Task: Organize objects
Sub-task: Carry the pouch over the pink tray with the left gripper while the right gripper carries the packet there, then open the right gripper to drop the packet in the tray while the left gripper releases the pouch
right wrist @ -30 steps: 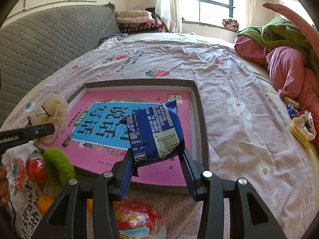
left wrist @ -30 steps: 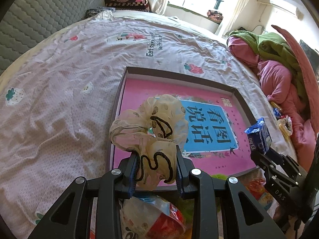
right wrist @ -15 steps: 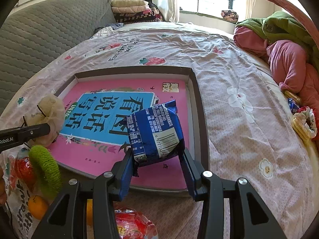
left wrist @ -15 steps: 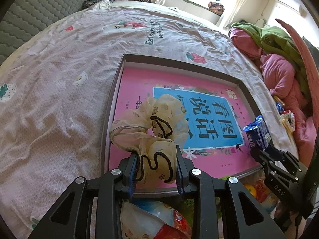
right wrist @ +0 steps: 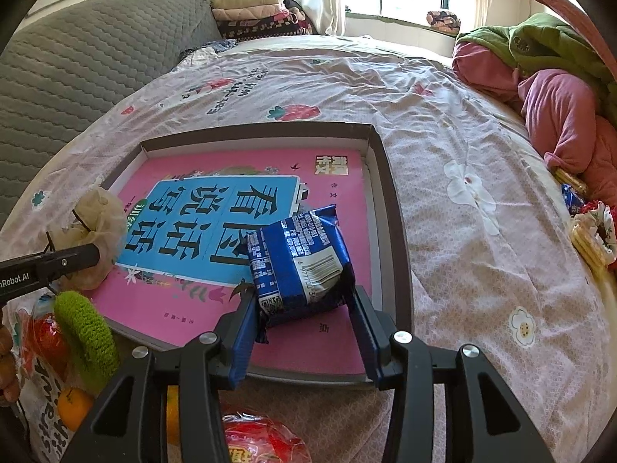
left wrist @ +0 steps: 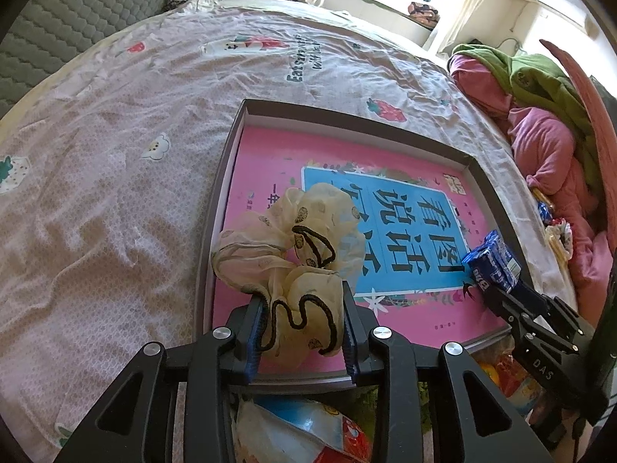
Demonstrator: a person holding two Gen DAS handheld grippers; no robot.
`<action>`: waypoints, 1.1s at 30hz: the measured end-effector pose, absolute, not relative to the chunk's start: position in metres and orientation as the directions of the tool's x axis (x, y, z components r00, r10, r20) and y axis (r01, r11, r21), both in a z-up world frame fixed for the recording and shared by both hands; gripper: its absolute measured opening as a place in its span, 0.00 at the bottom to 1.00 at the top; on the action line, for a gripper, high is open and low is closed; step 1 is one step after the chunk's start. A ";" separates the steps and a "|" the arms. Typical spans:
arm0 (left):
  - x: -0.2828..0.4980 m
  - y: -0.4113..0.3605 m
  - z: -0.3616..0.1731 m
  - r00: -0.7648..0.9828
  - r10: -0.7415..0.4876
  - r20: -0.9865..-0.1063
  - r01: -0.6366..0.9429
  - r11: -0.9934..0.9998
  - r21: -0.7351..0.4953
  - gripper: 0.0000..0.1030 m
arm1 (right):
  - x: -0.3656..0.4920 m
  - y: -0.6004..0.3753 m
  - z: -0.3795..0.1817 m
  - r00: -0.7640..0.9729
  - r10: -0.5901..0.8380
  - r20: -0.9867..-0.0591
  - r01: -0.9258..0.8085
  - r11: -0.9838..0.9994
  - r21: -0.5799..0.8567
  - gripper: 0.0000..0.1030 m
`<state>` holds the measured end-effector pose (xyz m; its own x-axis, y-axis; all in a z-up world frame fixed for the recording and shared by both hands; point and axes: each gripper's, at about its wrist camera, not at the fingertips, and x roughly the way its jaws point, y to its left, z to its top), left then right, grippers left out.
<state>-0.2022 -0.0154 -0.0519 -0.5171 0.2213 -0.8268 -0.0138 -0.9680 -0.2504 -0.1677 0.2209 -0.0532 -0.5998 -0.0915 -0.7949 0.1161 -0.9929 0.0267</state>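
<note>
Across the wide bedsheet (left wrist: 115, 162) a shallow tray (right wrist: 389, 208) lies, where the opening left gripper (left wrist: 300, 320) pinches a cream scrunchie (left wrist: 293, 247) at its near-left edge, the opening right gripper (right wrist: 304, 308) clasping a blue packet (right wrist: 300, 266) near-right.

home bedroom: bed (right wrist: 443, 123), folded blankets (right wrist: 250, 7)

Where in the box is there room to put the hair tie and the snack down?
The box holds only a flat pink book, so its whole top is free, from the left wall to the right wall. The bedsheet left of the box is bare too. It is crowded at the near edge, where bags and fruit pile up.
</note>
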 end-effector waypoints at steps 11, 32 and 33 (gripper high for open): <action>-0.203 -0.014 -0.053 -0.510 0.212 -0.834 -0.011 -0.971 -0.240 0.49 | -0.166 0.223 -0.051 -0.600 -0.075 -0.796 0.095 -0.995 0.023 0.49; -0.187 -0.013 -0.038 -0.509 0.214 -0.834 -0.017 -0.971 -0.238 0.55 | -0.146 0.230 -0.028 -0.622 -0.074 -0.779 0.076 -0.997 0.034 0.50; -0.186 -0.013 -0.038 -0.509 0.214 -0.834 -0.016 -0.971 -0.239 0.55 | -0.145 0.230 -0.028 -0.622 -0.076 -0.779 0.076 -0.996 0.037 0.50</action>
